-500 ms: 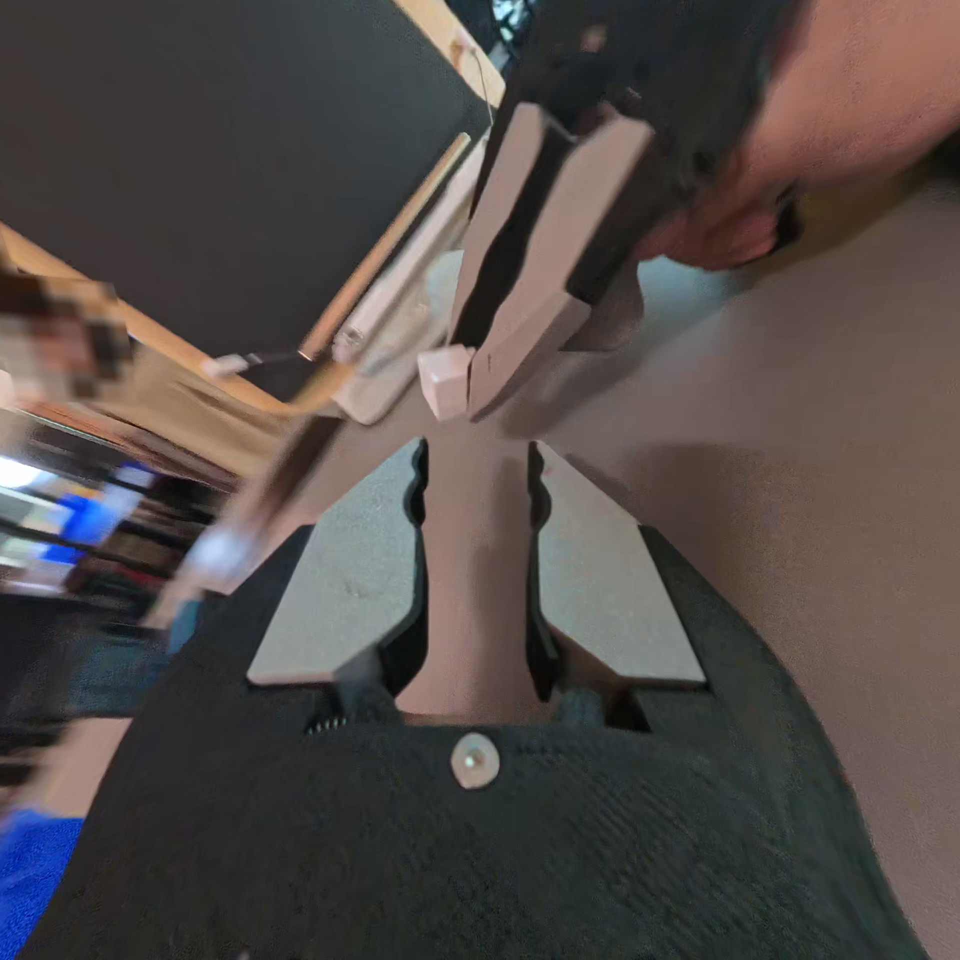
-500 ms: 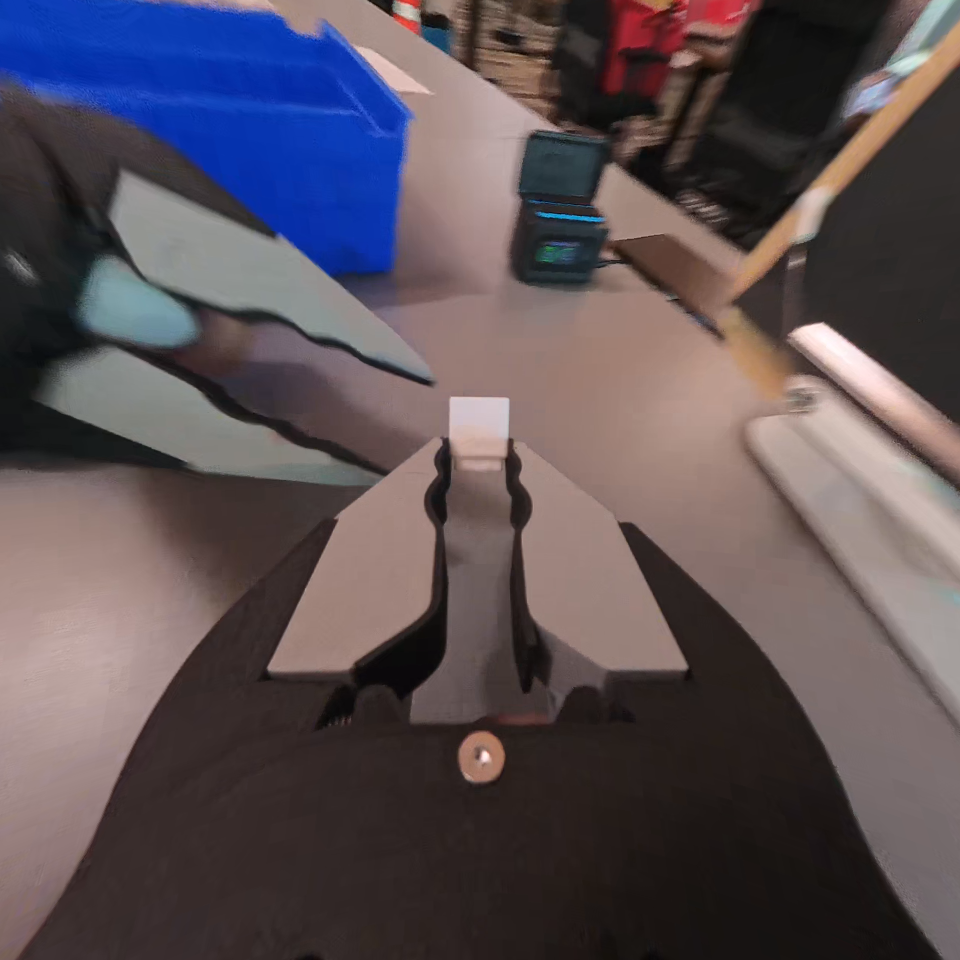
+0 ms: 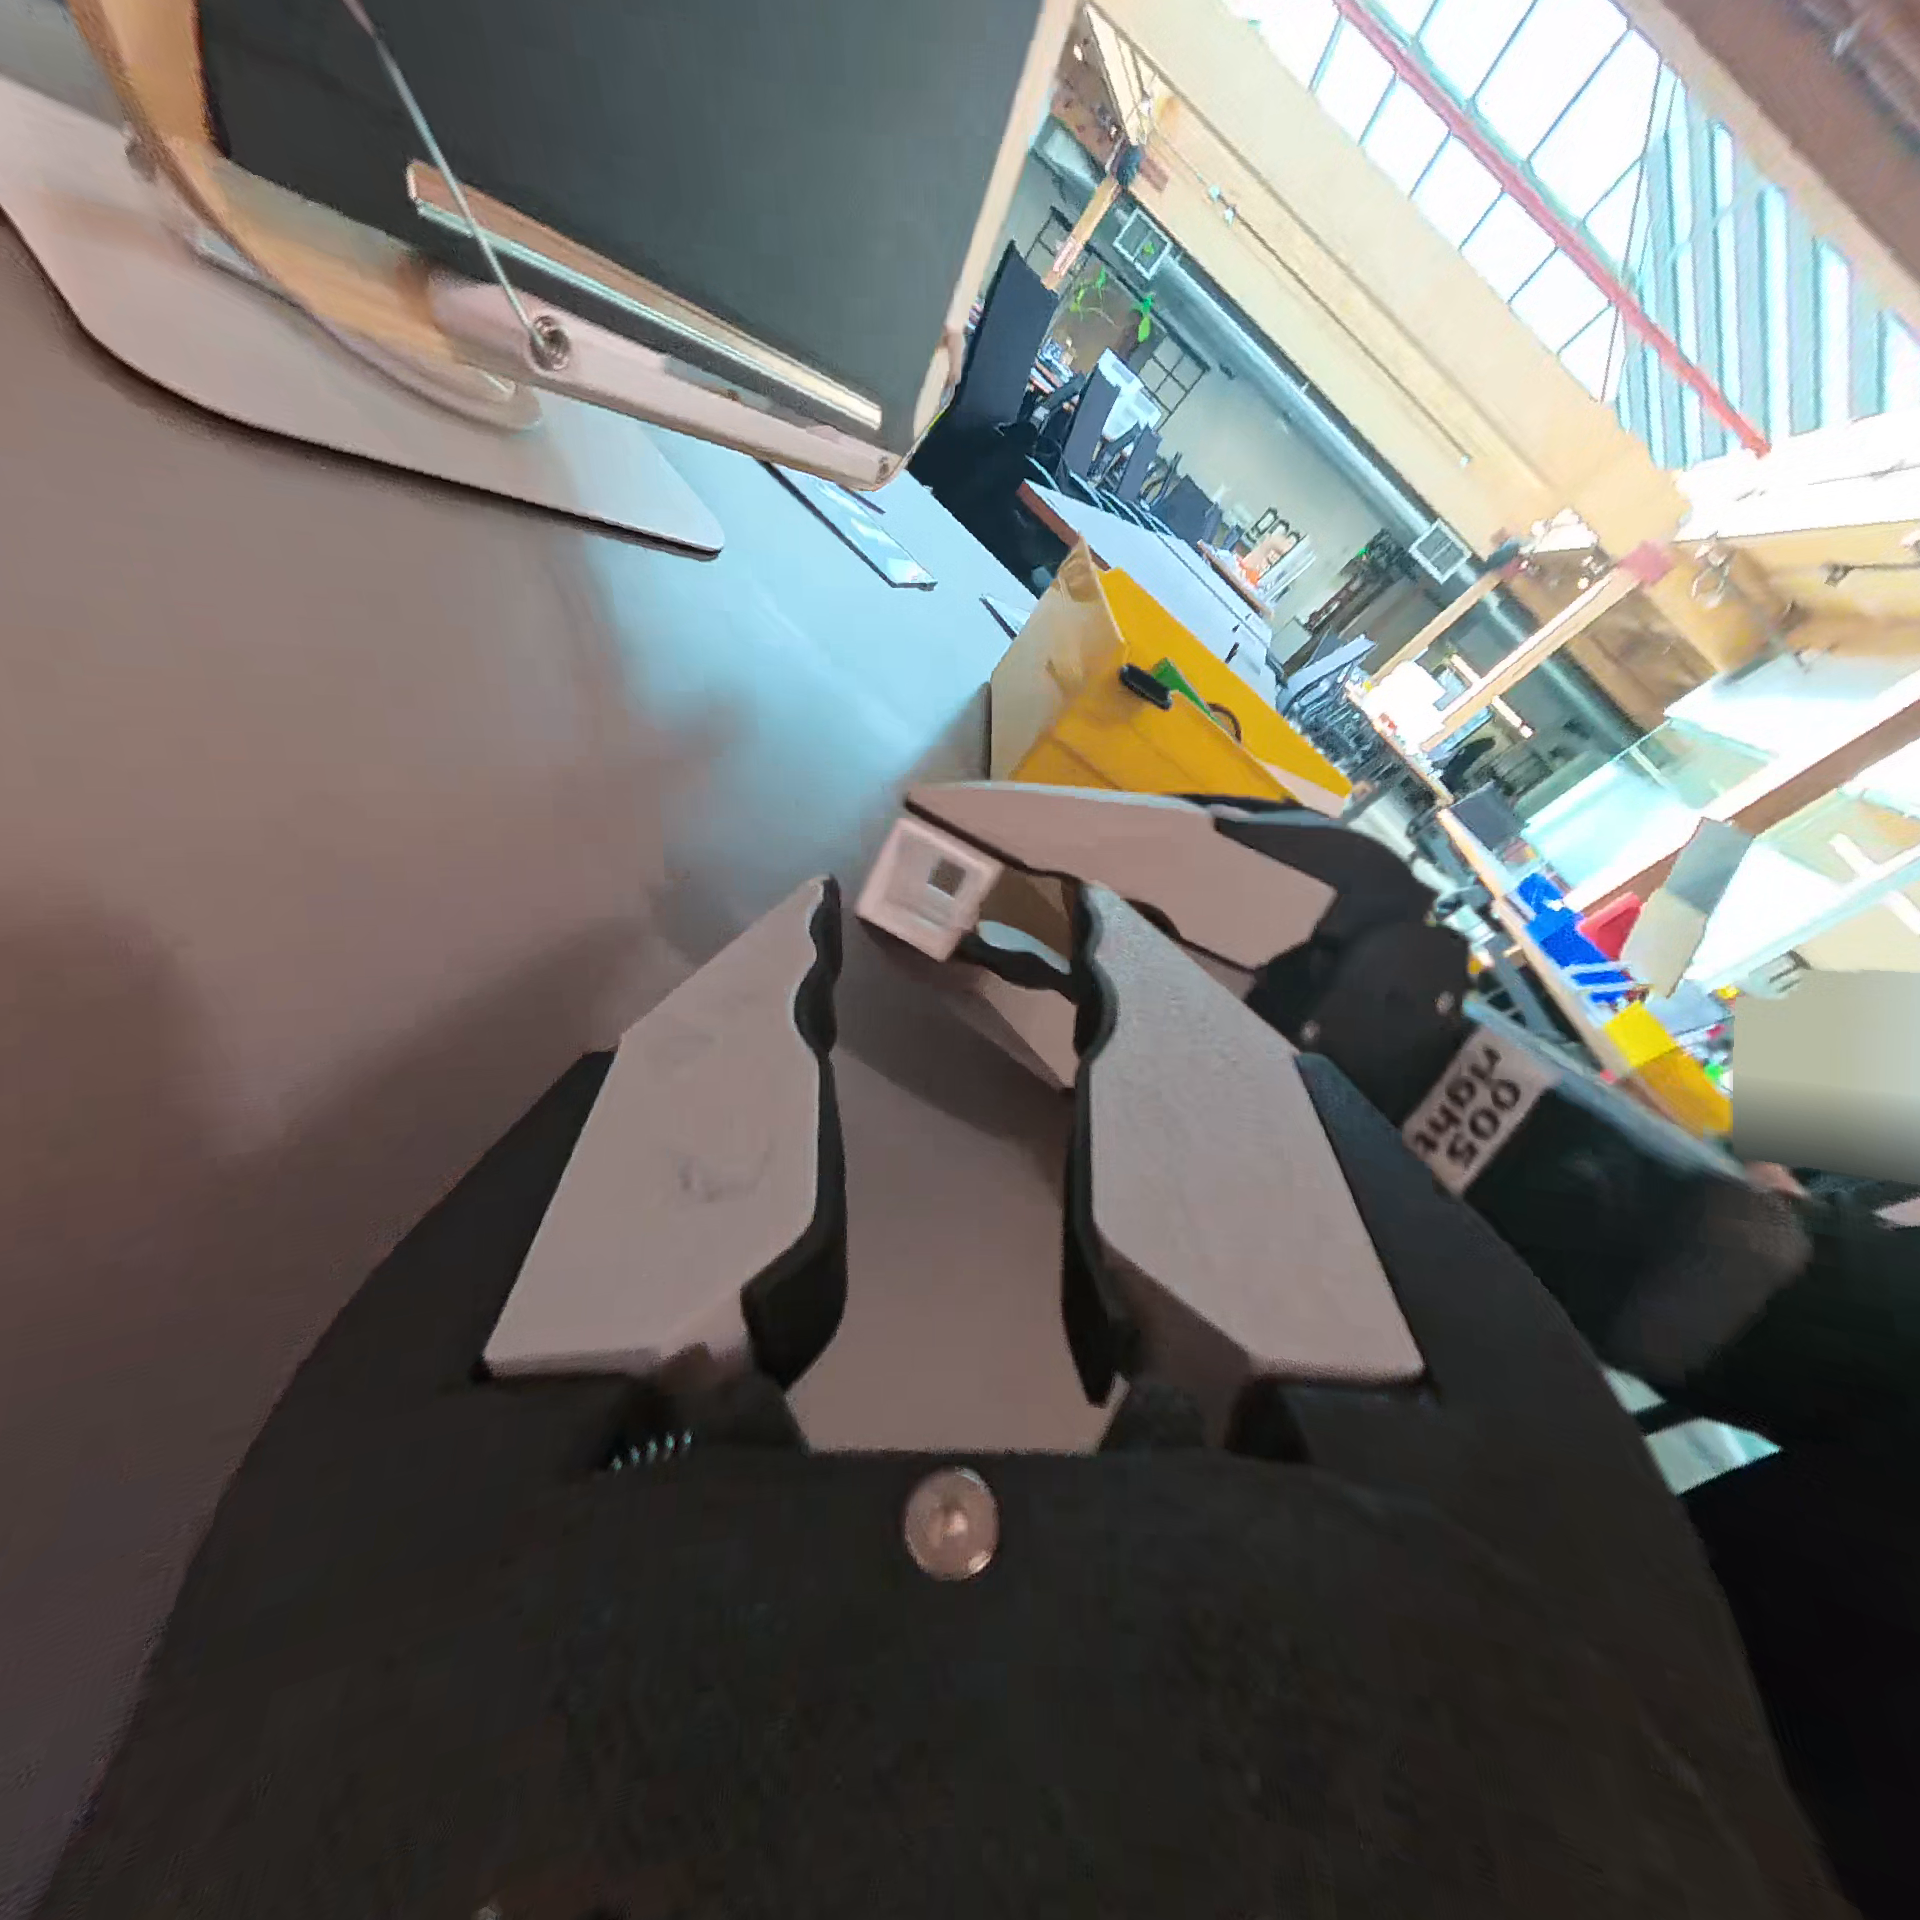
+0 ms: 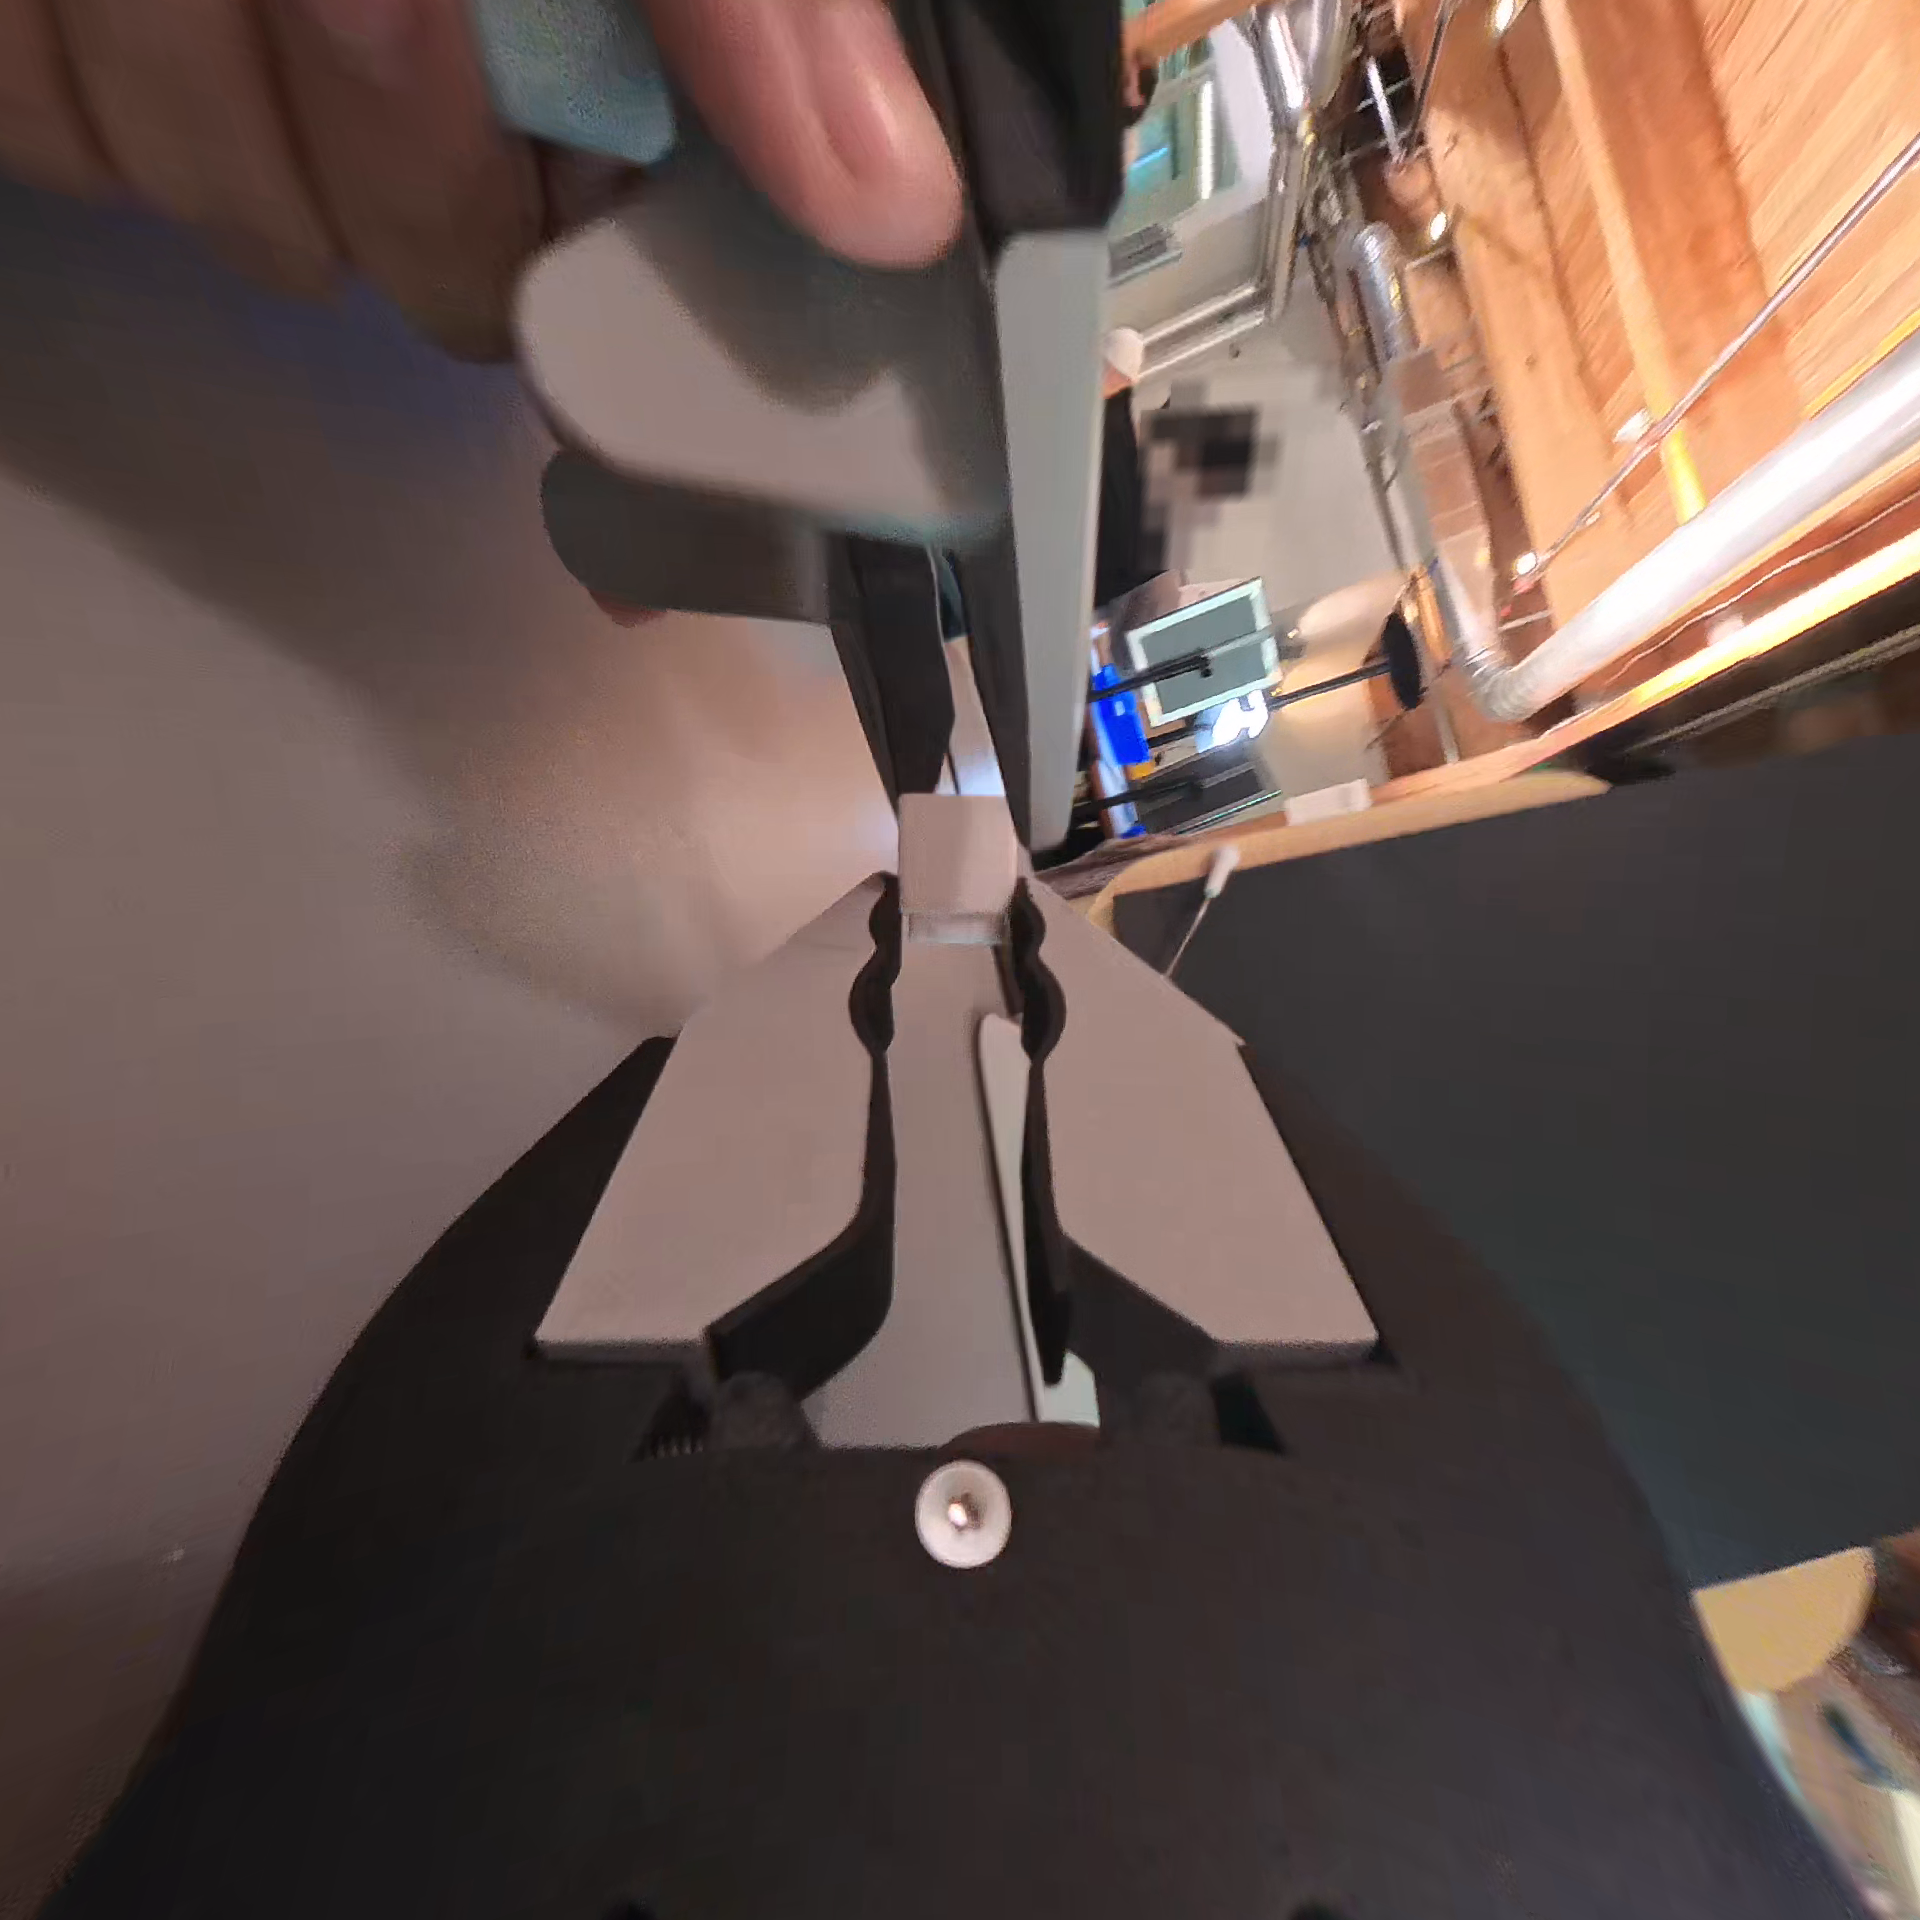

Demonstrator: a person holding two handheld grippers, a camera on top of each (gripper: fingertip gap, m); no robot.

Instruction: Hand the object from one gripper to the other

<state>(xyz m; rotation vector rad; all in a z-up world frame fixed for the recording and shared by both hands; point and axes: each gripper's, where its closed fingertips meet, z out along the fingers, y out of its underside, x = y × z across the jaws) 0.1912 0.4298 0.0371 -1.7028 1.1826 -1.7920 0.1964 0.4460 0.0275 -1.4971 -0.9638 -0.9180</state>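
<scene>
Between the tips of the right tongs (image 4: 956,904) sits a small white block (image 4: 956,868), pinched tight. It is up in the air, above the brown surface (image 4: 260,935). Just past the block are the left tongs (image 3: 951,914), spread wide with nothing in them; their fingers reach toward the block, one on each side, and I cannot tell if they touch it. A hand (image 4: 520,135) holds them. Farther off stand a black board (image 3: 644,166) and a yellow bin (image 3: 1153,717).
</scene>
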